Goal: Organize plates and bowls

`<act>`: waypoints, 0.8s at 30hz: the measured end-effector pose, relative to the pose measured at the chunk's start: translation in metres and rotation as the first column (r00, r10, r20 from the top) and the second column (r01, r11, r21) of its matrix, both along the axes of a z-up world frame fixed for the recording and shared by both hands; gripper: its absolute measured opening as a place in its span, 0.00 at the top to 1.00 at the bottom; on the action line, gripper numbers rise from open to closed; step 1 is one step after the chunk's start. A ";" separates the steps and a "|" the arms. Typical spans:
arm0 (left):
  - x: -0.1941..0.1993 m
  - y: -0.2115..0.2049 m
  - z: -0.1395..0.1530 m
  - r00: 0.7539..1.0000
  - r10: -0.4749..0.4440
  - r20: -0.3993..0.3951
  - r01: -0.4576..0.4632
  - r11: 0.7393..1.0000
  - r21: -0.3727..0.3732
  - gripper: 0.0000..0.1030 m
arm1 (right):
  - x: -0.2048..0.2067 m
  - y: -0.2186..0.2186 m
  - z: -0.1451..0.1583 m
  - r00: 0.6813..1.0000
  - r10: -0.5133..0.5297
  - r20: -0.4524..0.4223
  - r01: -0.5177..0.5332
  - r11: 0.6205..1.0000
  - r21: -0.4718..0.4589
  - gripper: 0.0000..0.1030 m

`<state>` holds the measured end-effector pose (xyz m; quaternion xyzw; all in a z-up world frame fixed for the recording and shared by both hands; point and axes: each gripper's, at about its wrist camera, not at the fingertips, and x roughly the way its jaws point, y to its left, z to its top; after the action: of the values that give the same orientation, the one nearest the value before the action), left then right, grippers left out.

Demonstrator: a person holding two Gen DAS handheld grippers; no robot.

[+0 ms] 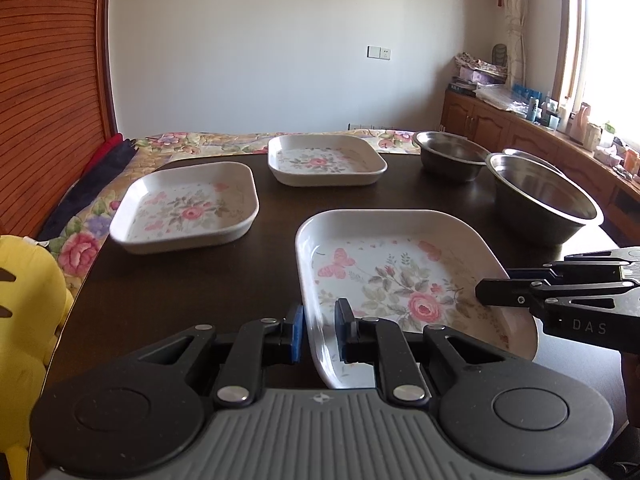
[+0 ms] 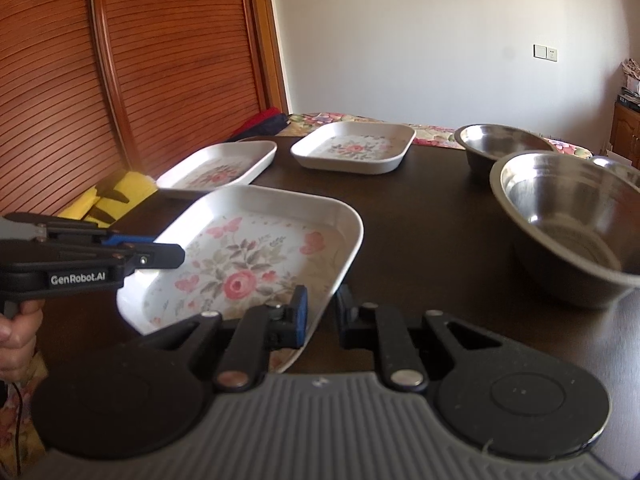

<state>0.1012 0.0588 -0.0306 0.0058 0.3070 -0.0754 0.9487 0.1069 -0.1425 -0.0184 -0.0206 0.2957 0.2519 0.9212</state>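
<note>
A: Left gripper [image 1: 319, 330]: jaws part-open, blue-padded fingers [image 1: 296, 332] straddling the near left rim of the closest floral plate [image 1: 400, 280]. A gap shows on both sides; whether the pads touch is unclear.

B: Right gripper [image 2: 322, 316]?

A: Same stance at the plate's near right rim, one finger inside, one outside, jaws apart, no firm clamp visible. Both tools come in low and level. A hand [image 2: 18, 330] wraps the left tool's grip.

B: Plate condition?

A: Square, rounded corners, glossy white with rose and butterfly print. It appears tilted at the near edge of the dark polished table [image 1: 260, 264].

B: Remaining ware?

A: Two matching floral plates, left plate [image 1: 186, 208] and far plate [image 1: 326, 160], lie flat and apart. The large steel bowl [image 1: 544, 198] stands right, with a smaller steel bowl [image 1: 450, 156] behind.
</note>
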 end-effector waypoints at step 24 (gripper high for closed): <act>-0.031 -0.003 -0.015 0.999 -0.019 -0.040 0.020 1.000 0.017 0.84 | -0.029 0.000 -0.009 1.000 -0.003 -0.022 0.003 1.000 -0.012 0.83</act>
<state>0.0704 0.0557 -0.0456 0.0157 0.3265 -0.0819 0.9415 0.0779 -0.1429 -0.0273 -0.0231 0.3075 0.2488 0.9181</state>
